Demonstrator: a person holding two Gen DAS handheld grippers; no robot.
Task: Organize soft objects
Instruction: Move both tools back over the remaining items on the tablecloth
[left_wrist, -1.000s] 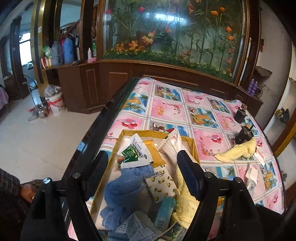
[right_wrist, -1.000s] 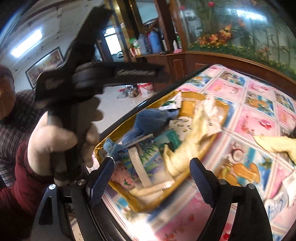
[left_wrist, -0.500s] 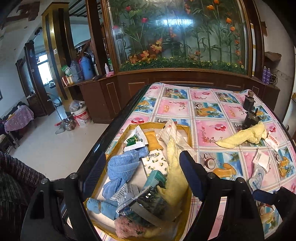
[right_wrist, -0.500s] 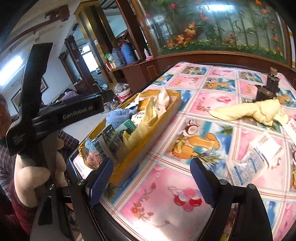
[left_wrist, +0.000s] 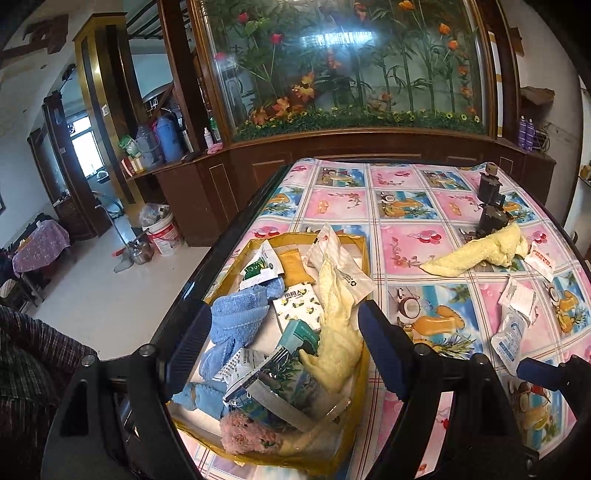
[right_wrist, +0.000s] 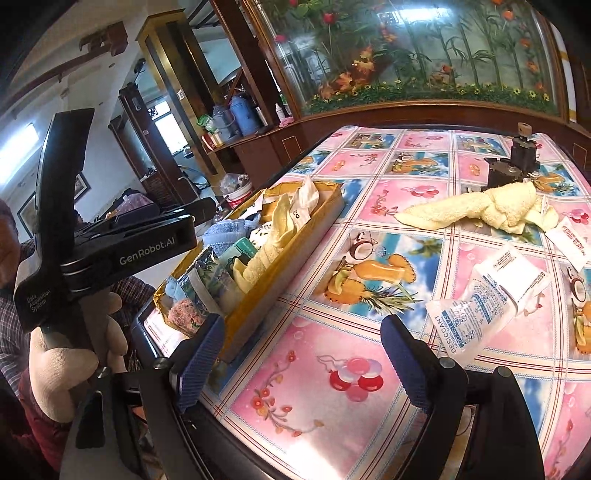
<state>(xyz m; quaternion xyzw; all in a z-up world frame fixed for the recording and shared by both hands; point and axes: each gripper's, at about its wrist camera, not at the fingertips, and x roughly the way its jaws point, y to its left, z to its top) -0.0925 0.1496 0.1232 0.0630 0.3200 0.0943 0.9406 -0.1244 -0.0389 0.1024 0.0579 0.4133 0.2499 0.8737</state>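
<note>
My left gripper (left_wrist: 280, 343) hangs over the yellow tray (left_wrist: 364, 254) at the table's left edge, its fingers spread wide with nothing between them. The tray is packed: a blue towel (left_wrist: 240, 317) on the left side, a yellow towel (left_wrist: 336, 332) draped along the right side, a pink fluffy thing (left_wrist: 243, 435) at the near end, and assorted packets (left_wrist: 299, 306) between them. A white sachet (left_wrist: 332, 258) leans over the far right corner.

My right gripper (right_wrist: 303, 350) sits low above the tablecloth (right_wrist: 332, 387), just right of the tray (right_wrist: 295, 251), also spread open and empty. In this view I see the left tool's black body held by a gloved hand (right_wrist: 70, 362) at the left edge.

Out on the cloth, a second yellow towel (right_wrist: 480, 214) lies bunched toward the far right, touching a dark metal part (right_wrist: 513, 162) that stands behind it. From the left wrist the same towel (left_wrist: 484, 254) and part (left_wrist: 489, 214) are well apart from the tray. Nearer my right gripper lies a desiccant pouch (right_wrist: 476, 310) with a white packet (right_wrist: 517, 273) overlapping it, and another small packet (right_wrist: 570, 243) just right of the towel.

Behind the table stands a glass cabinet (left_wrist: 351, 66) of artificial flowers, and a white bucket (left_wrist: 164, 236) sits on the floor at left
</note>
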